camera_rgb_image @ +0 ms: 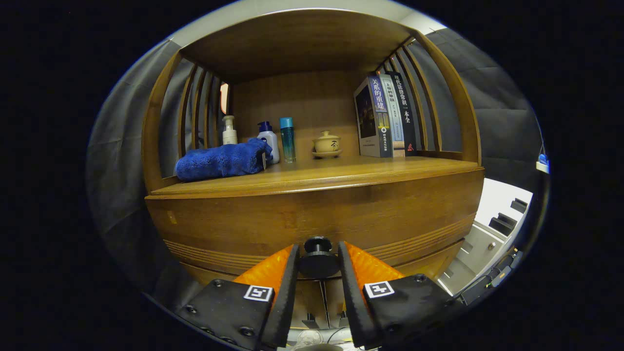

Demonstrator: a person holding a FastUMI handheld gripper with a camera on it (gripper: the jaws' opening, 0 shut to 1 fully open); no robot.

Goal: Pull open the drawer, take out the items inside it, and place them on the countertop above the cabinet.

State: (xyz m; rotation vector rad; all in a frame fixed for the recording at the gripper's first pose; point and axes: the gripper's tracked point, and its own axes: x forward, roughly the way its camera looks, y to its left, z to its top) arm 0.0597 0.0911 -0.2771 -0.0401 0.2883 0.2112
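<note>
My tool (319,258) clamped on the drawer knob (319,257)

Both fingers press the black knob on the drawer front (312,214); on the desk (341,173) above, a blue towel (222,160) lies at 10 o'clock, books (385,114) at 1 o'clock

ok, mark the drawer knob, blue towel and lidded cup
drawer knob (319,253), gripper view, black knob face between the fingers.
blue towel (222,160), gripper view, middle of roll.
lidded cup (327,142), gripper view, cup body.
</note>
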